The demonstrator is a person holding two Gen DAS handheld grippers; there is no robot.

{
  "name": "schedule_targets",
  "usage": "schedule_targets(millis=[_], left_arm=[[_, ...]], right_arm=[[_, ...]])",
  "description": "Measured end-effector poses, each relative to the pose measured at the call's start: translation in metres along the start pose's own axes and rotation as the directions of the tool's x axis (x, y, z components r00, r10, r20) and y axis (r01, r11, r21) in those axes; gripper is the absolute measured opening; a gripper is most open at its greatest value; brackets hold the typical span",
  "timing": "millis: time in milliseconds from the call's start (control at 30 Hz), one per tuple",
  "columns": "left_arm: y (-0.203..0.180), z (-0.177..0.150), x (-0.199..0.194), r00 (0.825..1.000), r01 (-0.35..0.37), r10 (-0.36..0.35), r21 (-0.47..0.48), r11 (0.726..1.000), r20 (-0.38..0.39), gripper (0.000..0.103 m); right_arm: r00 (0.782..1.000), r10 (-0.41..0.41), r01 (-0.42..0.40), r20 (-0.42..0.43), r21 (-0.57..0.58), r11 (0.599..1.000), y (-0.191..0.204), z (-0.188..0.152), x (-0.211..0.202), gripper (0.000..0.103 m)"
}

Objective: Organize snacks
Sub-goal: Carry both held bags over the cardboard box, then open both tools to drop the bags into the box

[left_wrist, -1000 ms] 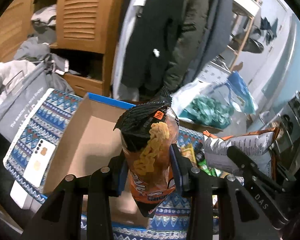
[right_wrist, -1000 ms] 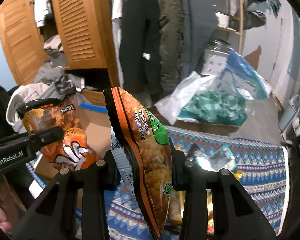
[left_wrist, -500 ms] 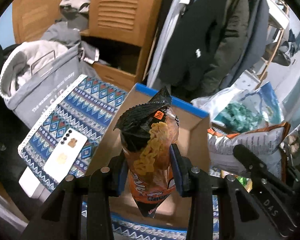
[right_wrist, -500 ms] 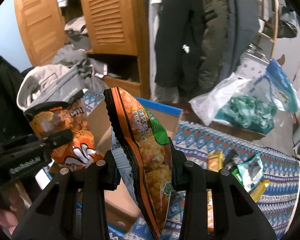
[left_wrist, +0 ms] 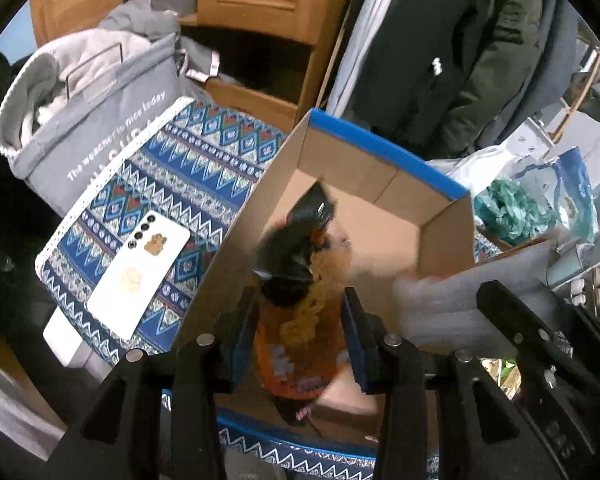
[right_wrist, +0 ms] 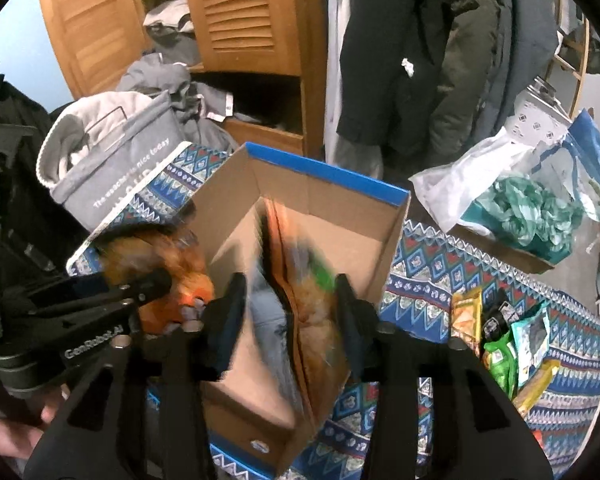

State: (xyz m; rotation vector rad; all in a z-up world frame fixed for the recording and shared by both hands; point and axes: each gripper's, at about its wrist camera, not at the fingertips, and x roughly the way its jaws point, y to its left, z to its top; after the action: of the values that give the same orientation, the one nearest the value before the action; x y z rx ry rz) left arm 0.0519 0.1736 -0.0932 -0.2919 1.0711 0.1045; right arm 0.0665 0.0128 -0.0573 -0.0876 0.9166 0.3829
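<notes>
Left wrist view alone shows one white phone on the patterned cloth. Right wrist view alone shows several snack packets beside one cardboard box. Both tools' jaws have just been opening: left tool around the orange snack bag, right tool around the green-orange snack bag, both blurred over the box.

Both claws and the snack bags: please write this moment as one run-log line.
left claw: opening, orange-black snack bag between | right claw: opening, orange-green snack bag between | below: blue-edged cardboard box
</notes>
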Motion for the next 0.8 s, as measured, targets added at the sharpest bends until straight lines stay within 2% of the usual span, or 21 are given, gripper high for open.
schedule_targets(millis=[33,67,100,233,333,400,800], left_arm=[[0.001,0.0,0.001,1.0,-0.007,0.007,-0.006,1.0,-0.006,0.052],[0.002,0.0,0.002,1.0,-0.021,0.021,-0.01,1.0,-0.012,0.061],[0.003,-0.001,0.003,0.999,-0.032,0.032,-0.011,0.999,-0.013,0.062],[0.002,-0.004,0.002,0.999,-0.048,0.048,0.002,0.999,-0.022,0.064],[-0.002,-0.006,-0.003,0.998,-0.062,0.062,0.02,0.998,0.002,0.066],[-0.005,-0.006,-0.008,0.998,-0.058,0.057,0.029,0.998,0.021,0.07],[-0.032,-0.013,-0.035,0.995,-0.04,0.03,0.106,0.994,0.098,0.073]], right_arm=[[1.0,-0.001,0.001,0.003,-0.001,1.0,0.0,0.0,0.0,0.064],[1.0,-0.001,0.001,0.009,-0.001,1.0,0.001,0.0,-0.001,0.066],[1.0,-0.002,0.002,0.011,0.0,1.0,0.0,0.0,-0.001,0.069],[1.0,-0.006,0.006,0.012,0.009,1.0,-0.001,0.0,-0.001,0.07],[1.0,-0.01,0.009,0.012,0.024,1.0,-0.006,0.0,-0.003,0.07],[1.0,-0.01,0.009,0.013,0.033,0.999,-0.009,0.0,-0.005,0.07],[0.999,-0.024,0.021,0.027,0.088,0.996,-0.038,-0.01,-0.024,0.07]])
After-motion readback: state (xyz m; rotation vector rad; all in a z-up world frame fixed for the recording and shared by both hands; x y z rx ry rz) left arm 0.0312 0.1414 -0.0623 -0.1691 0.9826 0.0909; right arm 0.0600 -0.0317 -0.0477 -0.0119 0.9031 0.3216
